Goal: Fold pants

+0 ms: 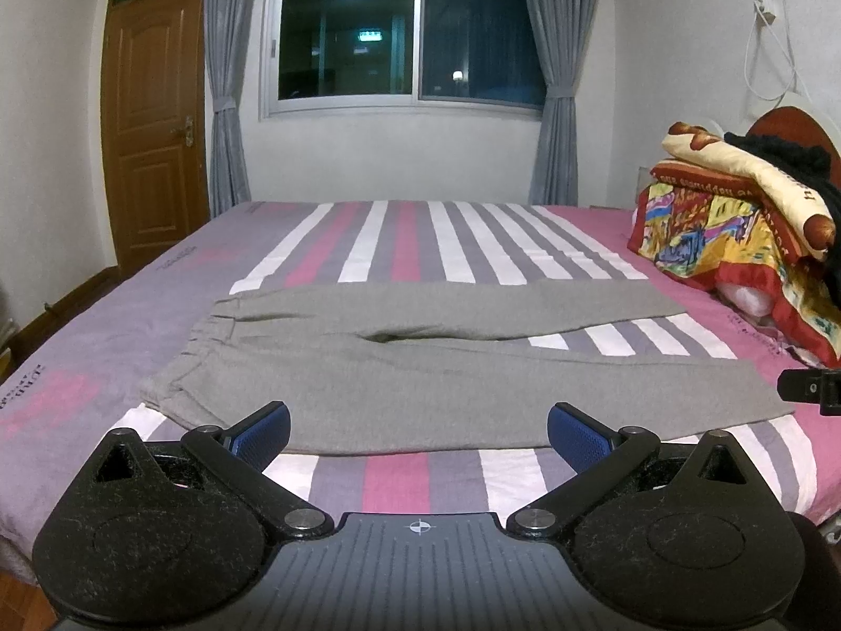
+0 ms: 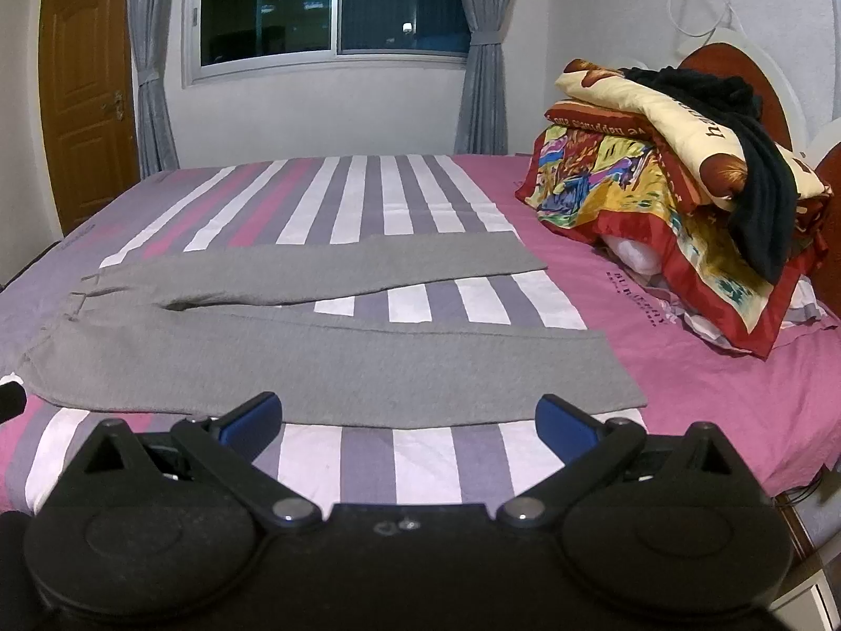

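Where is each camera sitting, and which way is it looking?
Left wrist: sits on the left claw, looking across the bed at the waistband end of the grey pants; its own open fingers show, plus a bit of the right claw at the right edge.
Right wrist: sits on the right claw, looking at the leg ends; its open fingers show.
Both share the pants, window, door and blanket pile.

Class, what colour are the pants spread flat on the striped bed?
Plain grey pants, clearest in the right wrist view.
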`<action>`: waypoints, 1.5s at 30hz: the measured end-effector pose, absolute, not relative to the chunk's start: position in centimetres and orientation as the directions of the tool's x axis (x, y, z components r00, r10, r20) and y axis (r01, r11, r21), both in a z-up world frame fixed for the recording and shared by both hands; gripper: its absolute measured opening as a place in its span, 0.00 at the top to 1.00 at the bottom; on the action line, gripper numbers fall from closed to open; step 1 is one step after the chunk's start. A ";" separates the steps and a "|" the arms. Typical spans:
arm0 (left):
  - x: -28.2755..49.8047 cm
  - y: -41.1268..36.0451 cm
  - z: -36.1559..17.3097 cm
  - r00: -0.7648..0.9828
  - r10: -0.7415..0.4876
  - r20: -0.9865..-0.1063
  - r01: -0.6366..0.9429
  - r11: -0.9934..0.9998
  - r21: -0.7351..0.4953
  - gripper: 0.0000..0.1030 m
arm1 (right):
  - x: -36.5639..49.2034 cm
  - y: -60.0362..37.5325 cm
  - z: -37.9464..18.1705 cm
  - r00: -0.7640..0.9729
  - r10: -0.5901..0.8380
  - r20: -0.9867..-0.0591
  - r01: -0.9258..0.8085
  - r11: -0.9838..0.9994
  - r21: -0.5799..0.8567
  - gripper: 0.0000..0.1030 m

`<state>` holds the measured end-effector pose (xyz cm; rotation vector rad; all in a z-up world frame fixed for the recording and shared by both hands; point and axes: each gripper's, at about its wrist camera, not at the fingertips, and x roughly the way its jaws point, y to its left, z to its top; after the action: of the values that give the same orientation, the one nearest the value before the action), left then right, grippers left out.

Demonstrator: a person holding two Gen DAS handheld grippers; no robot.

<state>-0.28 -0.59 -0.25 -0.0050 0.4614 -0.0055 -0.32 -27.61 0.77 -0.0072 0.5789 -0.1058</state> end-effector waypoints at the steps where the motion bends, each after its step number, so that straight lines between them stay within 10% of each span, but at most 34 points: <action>1: -0.3 -0.6 -0.2 0.895 -0.006 -0.445 0.004 1.000 -0.005 0.00 | -0.3 -27.6 0.8 0.832 -0.100 -0.546 0.097 0.995 -0.035 0.00; 24: 14.6 15.3 2.5 0.883 0.083 -0.461 -0.075 0.997 0.036 0.00 | 10.4 -27.8 6.9 0.911 0.175 -0.374 -0.155 0.984 0.082 0.00; 33: 26.9 21.4 -1.4 0.843 0.087 -0.531 -0.030 0.993 0.114 0.00 | 23.5 -25.0 3.0 0.765 0.369 -0.527 -0.402 0.914 0.056 0.01; 36: 31.6 23.6 -3.8 0.810 0.091 -0.579 -0.018 0.991 0.131 0.00 | 28.1 -23.9 1.5 0.742 0.379 -0.553 -0.427 0.903 0.046 0.07; 39: 36.3 25.9 -6.2 0.776 0.057 -0.628 0.013 0.994 0.106 0.26 | 33.2 -22.1 -0.4 0.711 0.397 -0.580 -0.467 0.883 0.032 0.21; 45: 45.2 27.7 -9.6 0.750 -0.016 -0.661 0.105 0.990 0.095 0.27 | 42.7 -19.1 -4.4 0.673 0.413 -0.613 -0.546 0.837 -0.036 0.35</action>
<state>45.16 27.73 -9.65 0.1290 0.7197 -0.0660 42.69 -19.12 -4.44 -0.2249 0.6314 0.5450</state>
